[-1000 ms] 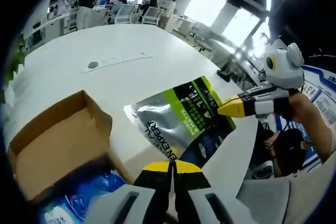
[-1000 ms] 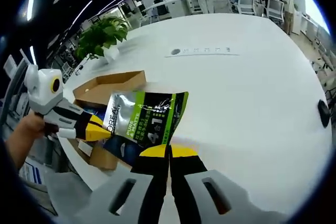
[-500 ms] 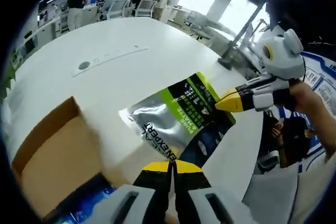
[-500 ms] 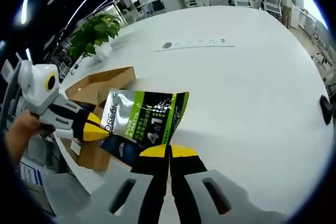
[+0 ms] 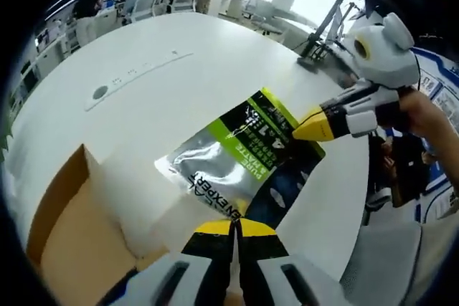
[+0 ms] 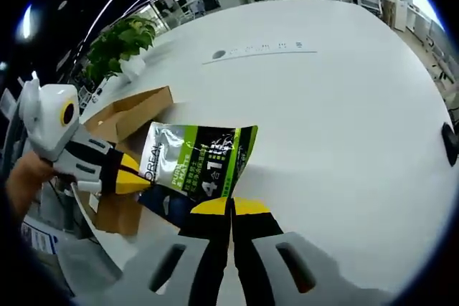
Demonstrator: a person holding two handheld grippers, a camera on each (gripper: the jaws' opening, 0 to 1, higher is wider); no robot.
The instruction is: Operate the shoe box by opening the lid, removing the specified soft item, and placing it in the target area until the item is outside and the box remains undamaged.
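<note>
I hold the pouch (image 5: pixel 240 157) between my two grippers, up over the white desk (image 5: pixel 165 84) and clear of the box (image 5: pixel 68 234). My left gripper (image 5: pixel 234 228) has its fingers pressed together on the pouch's lower edge; my right gripper (image 6: pixel 231 209) pinches the opposite edge the same way. Seen from the right view, the left gripper's yellow tips (image 6: pixel 133 177) meet the pouch's silver corner, and from the left view the right gripper's tips (image 5: pixel 310 125) touch its green end — so the pouch hangs stretched between both pairs of fingers.

As I judge it, the first two steps are done: the box stands open at the desk's edge, its flap up, and the soft pouch is out. The cardboard looks whole from here, no tear or crush that I can see. What is left is the placing — lowering the pouch onto the bare desk beyond the box and letting go. Which spot counts as the target I cannot tell.
</note>
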